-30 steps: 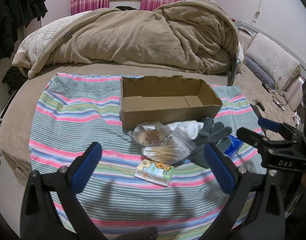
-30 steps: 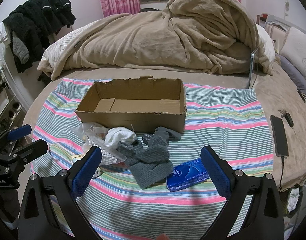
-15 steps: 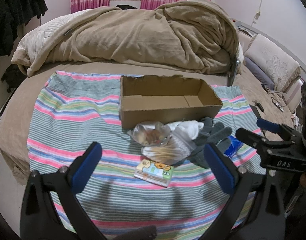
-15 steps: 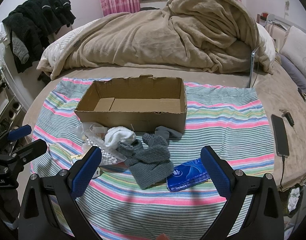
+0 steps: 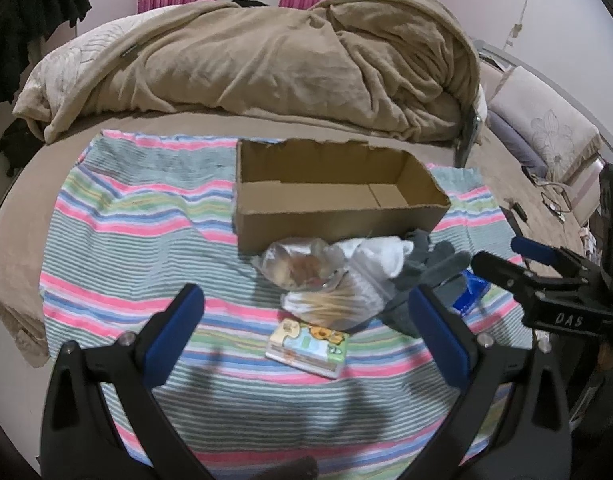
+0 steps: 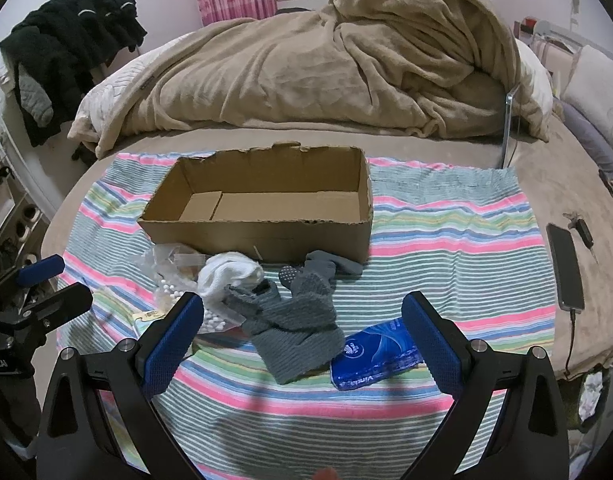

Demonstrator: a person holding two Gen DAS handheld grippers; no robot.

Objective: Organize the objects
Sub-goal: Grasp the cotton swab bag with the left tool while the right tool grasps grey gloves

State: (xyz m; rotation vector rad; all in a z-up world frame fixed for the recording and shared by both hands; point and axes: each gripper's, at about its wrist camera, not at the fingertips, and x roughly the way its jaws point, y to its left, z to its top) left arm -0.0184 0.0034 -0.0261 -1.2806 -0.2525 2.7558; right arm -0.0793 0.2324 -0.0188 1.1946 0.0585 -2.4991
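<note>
An empty cardboard box (image 5: pixel 338 228) (image 6: pixel 258 236) stands on a striped cloth (image 5: pixel 138 240) (image 6: pixel 458 248) spread over a bed. In front of it lies a small heap: a clear bag of snacks (image 5: pixel 298 266), a bag of cotton swabs (image 5: pixel 330 308) (image 6: pixel 174 296), a white sock (image 5: pixel 380 252) (image 6: pixel 230 276), grey socks (image 5: pixel 430 268) (image 6: pixel 298 316), a blue tissue pack (image 6: pixel 376 356) (image 5: pixel 472 292) and a cartoon-printed tissue pack (image 5: pixel 308 346). My left gripper (image 5: pixel 306 340) hangs open above the cartoon pack. My right gripper (image 6: pixel 302 340) hangs open over the grey socks.
A rumpled beige blanket (image 5: pixel 290 64) (image 6: pixel 346 68) fills the bed behind the box. A phone on a cable (image 6: pixel 566 268) lies at the right on the brown sheet. Dark clothes (image 6: pixel 66 52) hang at the left. Pillows (image 5: pixel 546 136) sit at the far right.
The left wrist view has shifted slightly, so the cloth and box sit a bit more to the right. Both grippers stay open and nothing on the cloth has moved.
</note>
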